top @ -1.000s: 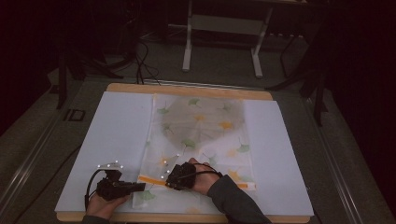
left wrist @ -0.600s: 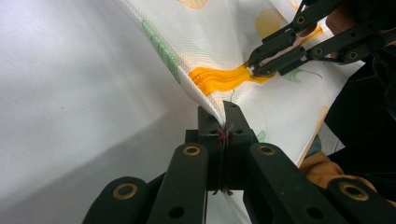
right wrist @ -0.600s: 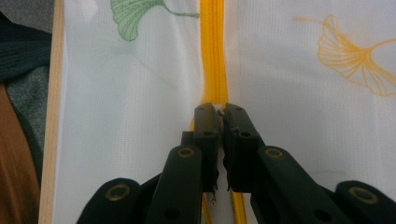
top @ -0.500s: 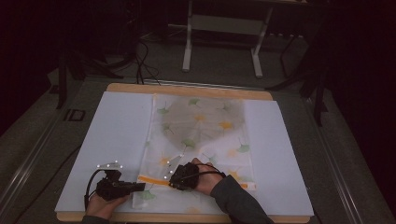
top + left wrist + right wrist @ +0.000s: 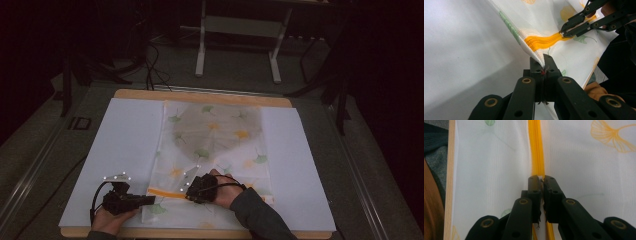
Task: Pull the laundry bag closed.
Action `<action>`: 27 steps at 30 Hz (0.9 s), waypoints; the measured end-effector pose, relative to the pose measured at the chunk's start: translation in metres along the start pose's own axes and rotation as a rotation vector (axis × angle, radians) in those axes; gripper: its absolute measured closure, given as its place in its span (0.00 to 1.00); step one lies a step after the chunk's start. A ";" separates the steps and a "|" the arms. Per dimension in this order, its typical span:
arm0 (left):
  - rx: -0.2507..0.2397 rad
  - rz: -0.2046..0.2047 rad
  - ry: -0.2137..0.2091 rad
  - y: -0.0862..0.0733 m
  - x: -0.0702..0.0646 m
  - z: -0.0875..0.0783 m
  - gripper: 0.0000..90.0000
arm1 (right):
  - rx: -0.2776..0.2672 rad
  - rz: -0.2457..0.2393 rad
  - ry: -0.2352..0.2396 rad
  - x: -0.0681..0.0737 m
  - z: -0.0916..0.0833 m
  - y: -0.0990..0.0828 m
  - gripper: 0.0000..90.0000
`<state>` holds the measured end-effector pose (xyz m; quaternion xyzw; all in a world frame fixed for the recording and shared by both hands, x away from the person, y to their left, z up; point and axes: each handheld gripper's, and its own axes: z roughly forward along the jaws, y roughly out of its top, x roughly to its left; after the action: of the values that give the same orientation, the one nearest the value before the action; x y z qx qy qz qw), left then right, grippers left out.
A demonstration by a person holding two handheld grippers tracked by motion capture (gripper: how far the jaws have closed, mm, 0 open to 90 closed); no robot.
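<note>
Left gripper view: left gripper [image 5: 543, 65] is pinching the bag [image 5: 544, 22] corner, jaws clamped on the fabric; right gripper [image 5: 564, 30] is gripping the orange zip [image 5: 544, 41] farther along. Bag is lying flat mid-table [image 5: 100, 150], near edge lifted. Risk: thin mesh is slipping from the left pinch as the zip is pulled, or fabric is bunching and jamming the slider.

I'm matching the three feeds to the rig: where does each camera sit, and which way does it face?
High view: above the person's side, facing forward and down on the table; both hands show.
Left gripper view: rides the left hand-held gripper, looking along its jaws shut on the cloth edge.
Right gripper view: rides the right hand-held gripper, jaws shut on the orange stripe.
Shared: the left gripper view also shows the right hand-held gripper pinching the stripe.
</note>
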<state>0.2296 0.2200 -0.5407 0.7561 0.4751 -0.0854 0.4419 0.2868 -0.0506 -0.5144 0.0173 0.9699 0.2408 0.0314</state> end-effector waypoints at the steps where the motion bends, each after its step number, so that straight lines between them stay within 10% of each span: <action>1: 0.000 0.000 0.001 0.000 0.000 0.000 0.98 | 0.005 0.003 0.001 0.000 -0.001 -0.001 0.94; 27: -0.005 0.002 -0.003 0.000 0.001 -0.002 0.98 | 0.053 0.011 -0.013 -0.003 -0.013 -0.018 0.94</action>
<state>0.2295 0.2221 -0.5400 0.7553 0.4740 -0.0848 0.4446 0.2891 -0.0727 -0.5115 0.0249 0.9756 0.2150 0.0361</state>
